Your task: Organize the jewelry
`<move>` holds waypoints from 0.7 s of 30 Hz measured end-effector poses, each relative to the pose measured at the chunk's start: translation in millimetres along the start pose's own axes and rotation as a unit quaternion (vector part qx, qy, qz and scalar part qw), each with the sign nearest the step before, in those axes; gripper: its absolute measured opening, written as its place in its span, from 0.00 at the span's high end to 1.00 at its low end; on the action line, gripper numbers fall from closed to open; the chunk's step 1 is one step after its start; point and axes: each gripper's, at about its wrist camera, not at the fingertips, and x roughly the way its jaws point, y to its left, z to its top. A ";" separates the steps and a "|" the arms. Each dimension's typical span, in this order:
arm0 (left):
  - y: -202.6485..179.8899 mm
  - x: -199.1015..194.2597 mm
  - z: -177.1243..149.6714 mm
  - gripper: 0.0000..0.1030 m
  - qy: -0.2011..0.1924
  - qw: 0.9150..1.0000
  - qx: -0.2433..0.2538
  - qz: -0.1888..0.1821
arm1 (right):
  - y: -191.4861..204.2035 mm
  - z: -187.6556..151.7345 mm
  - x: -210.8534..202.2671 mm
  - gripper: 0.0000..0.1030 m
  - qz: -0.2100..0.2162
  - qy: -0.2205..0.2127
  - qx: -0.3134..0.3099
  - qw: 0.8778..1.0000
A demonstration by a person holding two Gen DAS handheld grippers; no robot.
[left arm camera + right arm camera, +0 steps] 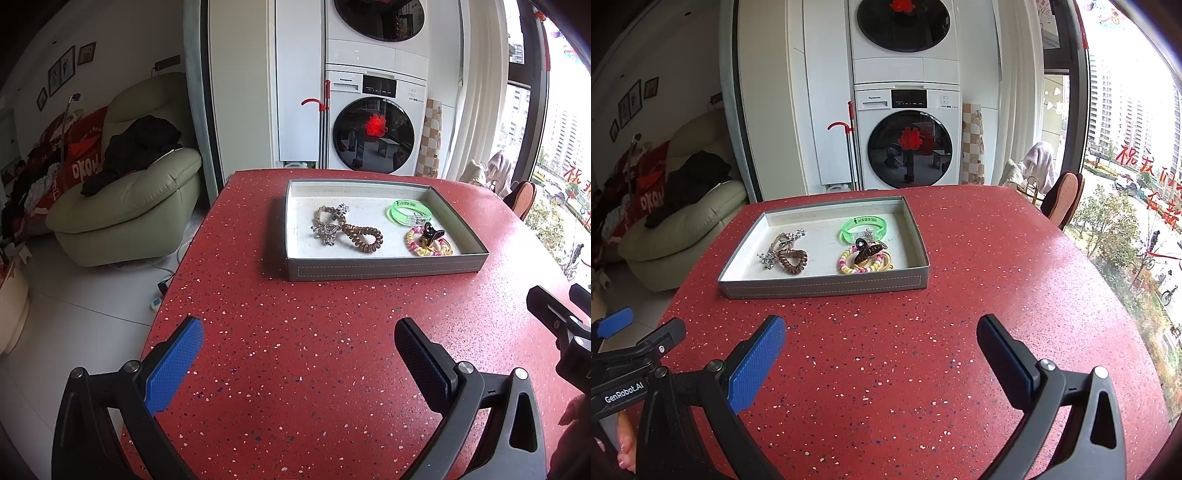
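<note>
A grey tray (384,268) (823,286) with a white lining sits on the red speckled table (295,369) (923,350). In it lie a green bangle (408,212) (865,226), a brown spiral hair tie (364,238) (792,261), silver sparkly pieces (327,232) (768,258), a beaded bracelet (419,243) (855,266) and a dark claw clip (433,230) (870,251). My left gripper (299,345) is open and empty, well short of the tray. My right gripper (881,343) is open and empty, also short of the tray.
Stacked washing machines (376,122) (908,136) stand beyond the table's far edge. A pale green sofa (129,206) (679,229) is on the left, below the table's left edge. A chair (1065,199) and a window are at the right.
</note>
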 end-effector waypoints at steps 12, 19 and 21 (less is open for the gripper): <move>0.5 0.1 -0.7 0.00 0.002 1.000 0.001 0.000 | -0.8 -0.4 0.0 0.00 -0.001 0.000 -0.001 1.000; 0.9 -0.2 -1.6 0.00 0.002 1.000 0.001 0.001 | -1.2 -2.3 -0.5 0.00 0.000 0.002 -0.001 1.000; 0.5 0.1 -1.7 0.00 0.003 1.000 0.003 0.001 | -0.6 -2.8 -0.5 0.00 -0.001 0.002 -0.002 1.000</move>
